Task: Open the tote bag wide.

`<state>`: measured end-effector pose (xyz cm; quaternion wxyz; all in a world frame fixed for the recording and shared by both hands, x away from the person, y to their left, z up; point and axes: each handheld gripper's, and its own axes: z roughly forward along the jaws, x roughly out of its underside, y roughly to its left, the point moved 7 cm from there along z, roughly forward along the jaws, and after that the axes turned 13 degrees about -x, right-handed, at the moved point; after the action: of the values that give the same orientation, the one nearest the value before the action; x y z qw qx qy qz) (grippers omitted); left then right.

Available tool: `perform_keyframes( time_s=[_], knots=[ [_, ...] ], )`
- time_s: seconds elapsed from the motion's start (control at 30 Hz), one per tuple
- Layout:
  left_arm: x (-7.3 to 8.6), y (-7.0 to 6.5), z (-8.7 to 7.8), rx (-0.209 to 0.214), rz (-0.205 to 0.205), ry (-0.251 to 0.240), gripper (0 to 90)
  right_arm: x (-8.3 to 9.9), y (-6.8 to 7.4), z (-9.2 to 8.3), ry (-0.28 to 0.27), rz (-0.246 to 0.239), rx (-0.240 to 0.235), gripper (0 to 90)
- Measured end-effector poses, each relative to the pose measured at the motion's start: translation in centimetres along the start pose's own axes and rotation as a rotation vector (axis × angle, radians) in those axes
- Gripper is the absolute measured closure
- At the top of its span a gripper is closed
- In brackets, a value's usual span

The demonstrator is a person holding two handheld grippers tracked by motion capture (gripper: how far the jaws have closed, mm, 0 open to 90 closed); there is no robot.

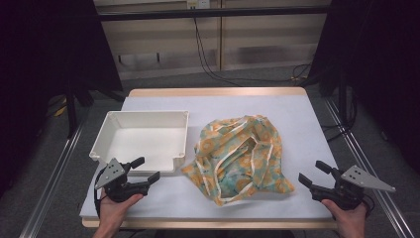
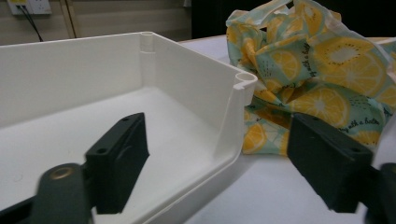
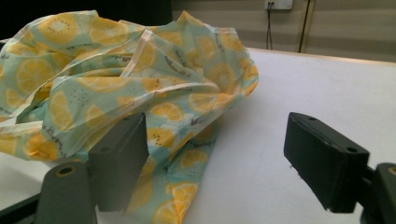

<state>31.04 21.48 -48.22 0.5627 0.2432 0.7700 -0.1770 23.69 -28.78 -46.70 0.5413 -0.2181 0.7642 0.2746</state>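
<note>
the crumpled lemon cloth bag (image 1: 240, 157) lies on the worktop (image 1: 307, 129) between both grippers, just ahead of the right gripper (image 1: 317, 174) jaws (both pairs wide apart, holding nothing), while the left gripper (image 1: 146, 169) faces the white tray (image 1: 113, 130).

A white table (image 1: 297, 114) with a wooden edge stands on a grey floor (image 1: 54, 198). Behind it, black cables (image 1: 208, 59) hang down a pale panelled wall (image 1: 247, 44) from a socket (image 1: 198, 4), and dark curtains (image 1: 44, 59) hang at both sides.
</note>
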Motion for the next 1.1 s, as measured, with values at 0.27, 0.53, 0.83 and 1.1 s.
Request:
perform_keyframes(
  time_s=[0.27,0.53,0.83,1.1],
  knots=[
    [0.1,-0.9,0.2,0.030,0.023,0.031,32.5,0.5,-0.1,0.2,0.032,0.024,-0.040,25.2],
    [0.1,-2.0,0.4,0.098,0.052,0.067,44.0,0.5,0.4,0.4,0.065,0.031,-0.101,31.4],
    [-0.5,-3.6,0.5,0.184,0.059,0.084,52.6,0.2,1.8,1.4,0.099,0.006,-0.183,43.8],
    [-1.2,-5.6,1.1,0.247,0.070,0.108,54.3,-0.3,2.4,2.5,0.115,-0.003,-0.216,45.1]
  ],
)
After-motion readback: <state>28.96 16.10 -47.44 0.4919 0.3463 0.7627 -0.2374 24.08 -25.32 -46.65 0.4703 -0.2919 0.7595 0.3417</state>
